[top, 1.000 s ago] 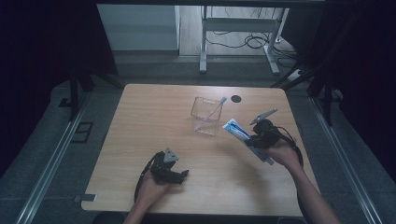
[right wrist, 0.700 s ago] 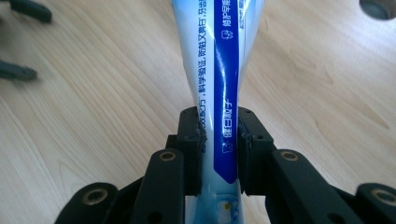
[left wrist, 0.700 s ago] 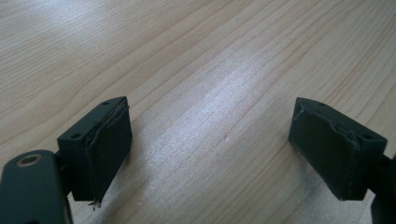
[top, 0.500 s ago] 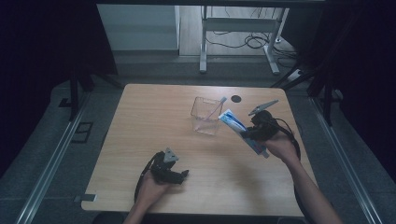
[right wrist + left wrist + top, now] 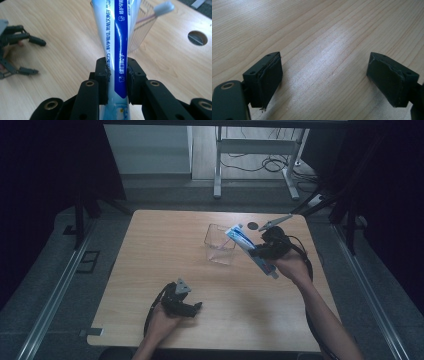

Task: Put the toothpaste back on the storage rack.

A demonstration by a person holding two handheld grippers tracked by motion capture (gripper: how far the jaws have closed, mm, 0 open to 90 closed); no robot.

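Toothpaste tube (image 5: 117, 42) pinched by right fingers (image 5: 102, 75) beside cup (image 5: 220, 244); left fingers (image 5: 268, 77) spread.

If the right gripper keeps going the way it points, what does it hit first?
Most likely the clear cup. The right gripper is shut on the toothpaste tube, whose far end already reaches the cup's rim, near the toothbrush. Depth is uncertain.

Handheld two-jaw grippers, pair, black

Left gripper (image 5: 192, 308): grey three-cornered plate on top, black cable trailing behind, worn pads (image 5: 270, 77). Right gripper (image 5: 117, 72): brass-ringed pivot holes in its linkage arms, small screws beside the pads. Forearms bare.
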